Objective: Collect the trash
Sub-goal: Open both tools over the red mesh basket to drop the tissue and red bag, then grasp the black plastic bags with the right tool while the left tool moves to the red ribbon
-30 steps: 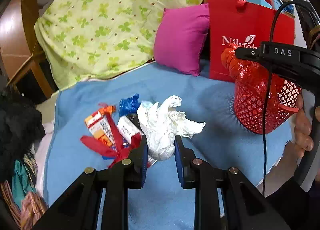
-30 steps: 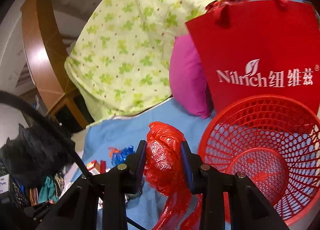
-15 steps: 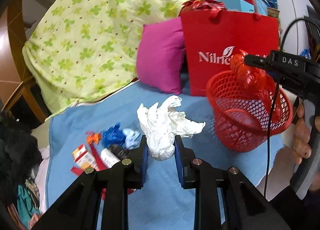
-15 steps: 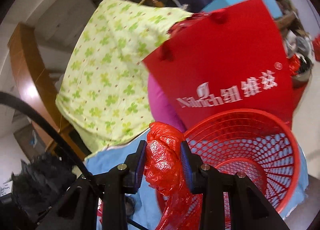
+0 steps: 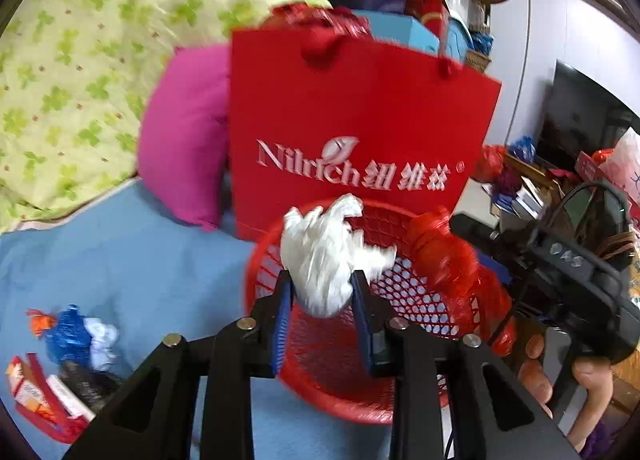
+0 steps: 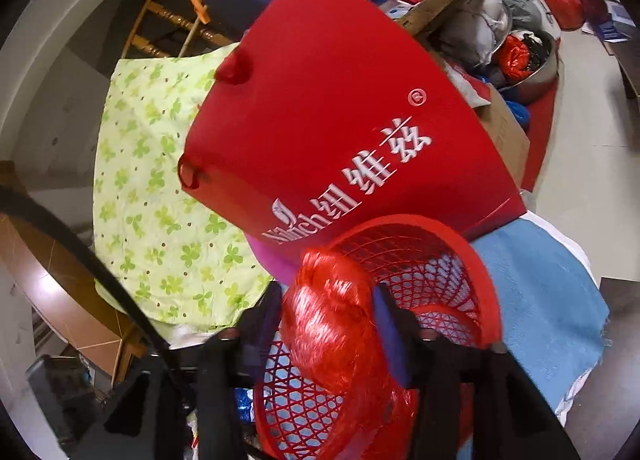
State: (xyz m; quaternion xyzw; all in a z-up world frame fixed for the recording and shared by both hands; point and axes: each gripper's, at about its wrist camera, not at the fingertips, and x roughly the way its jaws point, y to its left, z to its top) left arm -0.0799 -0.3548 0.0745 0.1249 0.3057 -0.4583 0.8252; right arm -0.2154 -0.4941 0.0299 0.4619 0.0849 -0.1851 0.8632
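left tool (image 5: 322, 296): clamped, level | right tool (image 6: 330, 320): clamped, tilted | right hand (image 5: 568, 384): gripping handle

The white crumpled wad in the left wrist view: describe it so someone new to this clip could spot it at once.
Find the big red Nilrich bag standing on the blue blanket; the red mesh basket sits just in front of it. Over the basket's opening, the left gripper pinches the crumpled white paper. It is the only white piece there; the red plastic bag beside it is glossy red.
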